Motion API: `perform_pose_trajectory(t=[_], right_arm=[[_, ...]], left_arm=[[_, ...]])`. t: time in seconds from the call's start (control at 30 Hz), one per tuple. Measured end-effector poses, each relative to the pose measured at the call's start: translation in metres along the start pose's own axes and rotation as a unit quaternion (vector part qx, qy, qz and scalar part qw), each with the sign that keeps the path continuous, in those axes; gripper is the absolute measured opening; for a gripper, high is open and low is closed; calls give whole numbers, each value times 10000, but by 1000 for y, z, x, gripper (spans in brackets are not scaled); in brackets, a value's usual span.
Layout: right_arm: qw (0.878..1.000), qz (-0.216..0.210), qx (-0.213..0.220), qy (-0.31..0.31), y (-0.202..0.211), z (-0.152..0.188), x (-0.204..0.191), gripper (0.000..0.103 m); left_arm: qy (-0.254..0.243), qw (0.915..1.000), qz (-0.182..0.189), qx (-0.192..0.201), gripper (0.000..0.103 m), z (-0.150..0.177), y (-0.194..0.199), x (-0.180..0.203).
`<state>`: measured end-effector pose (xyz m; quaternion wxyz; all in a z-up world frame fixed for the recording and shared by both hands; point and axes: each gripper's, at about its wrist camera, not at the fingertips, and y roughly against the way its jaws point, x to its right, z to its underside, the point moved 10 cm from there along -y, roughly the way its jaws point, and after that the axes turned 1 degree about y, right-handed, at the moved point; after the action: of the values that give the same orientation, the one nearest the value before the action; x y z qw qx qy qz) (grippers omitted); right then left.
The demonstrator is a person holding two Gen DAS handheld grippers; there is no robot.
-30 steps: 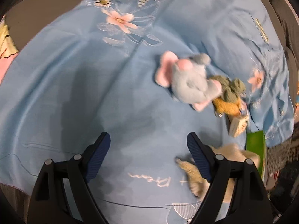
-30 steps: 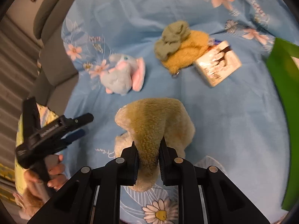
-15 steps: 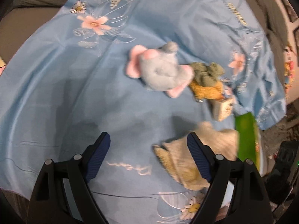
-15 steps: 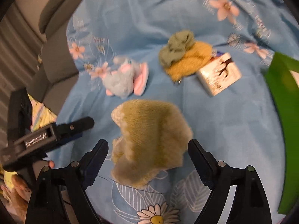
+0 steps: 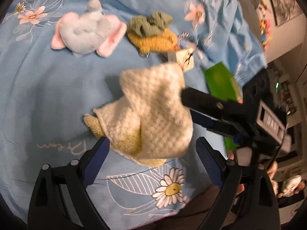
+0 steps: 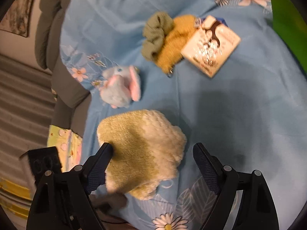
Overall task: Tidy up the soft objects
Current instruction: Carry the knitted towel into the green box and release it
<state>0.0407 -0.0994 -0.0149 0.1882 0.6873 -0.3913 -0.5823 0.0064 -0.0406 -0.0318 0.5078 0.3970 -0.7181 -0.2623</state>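
Observation:
A cream and yellow fluffy cloth (image 5: 151,113) lies crumpled on the blue flowered sheet (image 5: 48,95); it also shows in the right wrist view (image 6: 142,155). My left gripper (image 5: 153,153) is open, its jaws straddling the cloth's near edge. My right gripper (image 6: 152,164) is open just over the same cloth, and shows from the side in the left wrist view (image 5: 211,105). A grey and pink plush elephant (image 5: 88,32) (image 6: 120,88) lies further off. A green scrunchie (image 5: 151,24) (image 6: 156,34) rests on a mustard knitted piece (image 5: 155,42) (image 6: 176,42).
A small white printed box (image 6: 211,44) (image 5: 184,59) lies beside the mustard piece. A green flat item (image 5: 220,82) (image 6: 285,17) lies at the sheet's edge. A grey sofa cushion (image 6: 49,25) borders the sheet. Room clutter is beyond the edge.
My right gripper opened and let go of the fluffy cloth, which now lies on the sheet. My left gripper swung over to the cloth, and the elephant slid up-left in its view.

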Motion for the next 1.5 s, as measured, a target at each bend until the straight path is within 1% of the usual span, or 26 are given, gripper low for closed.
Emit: perform_pose_trajectory(t=[0.03,0.07,0.1,0.13,0.17,0.2,0.23,0.27,0.3,0.37,0.4,0.43,0.47,0.5,0.67,0.73,0.8,0.9,0.93,1.03,1.1,1.13,1.23,1.27,1.4,1.5], right_arm=[[10000,-1,-43,18,-4,2,-1,87],[9999,-49,-120,67,-10,4,-4,86],[9998,-76,-158,93,-12,6,-5,85],[9997,-84,-206,120,-17,7,-6,82],[9995,-63,-256,148,-22,9,-7,79],[9994,-11,-279,190,-25,11,-7,79],[9993,71,-255,255,-27,12,-7,76],[9990,156,-184,367,-28,12,-8,73],[9988,197,-159,410,-28,12,-9,71],[9987,221,-83,445,-27,12,-8,64],[9988,211,-58,445,-26,12,-8,62],[9989,177,-21,434,-25,12,-8,57],[9991,77,9,417,-23,12,-11,51],[9992,-18,14,411,-22,12,-13,49],[9969,-24,465,626,3,3,-27,49],[9948,-4,738,698,21,-4,-32,49],[9904,70,1119,803,47,-13,-35,49],[9796,259,1773,913,89,-27,-33,49],[9730,299,2090,932,109,-33,-31,49],[9604,362,2636,823,151,-47,-17,49],[9507,450,2988,691,181,-54,-2,49],[9464,512,3129,617,194,-57,8,49],[9362,742,3413,381,223,-63,34,49],[9327,836,3503,218,233,-65,49,49],[9265,991,3625,-211,255,-69,90,49],[9248,1088,3604,-550,260,-76,118,49]], left_arm=[[-22,10000,-70,3,89,1,-4,1],[-50,9999,-124,-11,86,2,-10,2],[-79,9999,-143,-33,79,2,-14,3],[-119,9997,-212,-61,75,3,-19,3],[-162,9993,-347,-46,67,2,-22,1],[-210,9987,-460,0,59,1,-22,-3],[-261,9981,-559,64,55,0,-22,-5],[-292,9975,-629,134,49,-2,-23,-5],[-302,9974,-636,175,44,-3,-22,-7],[-329,9970,-654,253,38,-6,-22,-8],[-347,9967,-679,290,36,-7,-22,-9],[-386,9963,-697,332,35,-8,-21,-8],[-416,9959,-709,366,34,-8,-20,-8],[-454,9953,-745,415,32,-9,-19,-6],[-667,9919,-734,791,30,-19,-5,13],[-830,9893,-668,999,29,-27,2,28],[-1045,9855,-553,1216,29,-35,9,49],[-1283,9805,-351,1446,28,-49,14,87],[-1328,9792,-217,1516,29,-55,14,103],[-1826,9666,37,1796,29,-63,12,150],[-2126,9591,194,1860,29,-66,4,180],[-2244,9562,287,1859,29,-67,-1,195],[-2425,9535,650,1669,29,-71,-26,230],[-2477,9528,739,1592,29,-72,-34,239],[-2715,9492,952,1271,29,-70,-69,272],[-2792,9496,1039,977,29,-65,-91,287]])
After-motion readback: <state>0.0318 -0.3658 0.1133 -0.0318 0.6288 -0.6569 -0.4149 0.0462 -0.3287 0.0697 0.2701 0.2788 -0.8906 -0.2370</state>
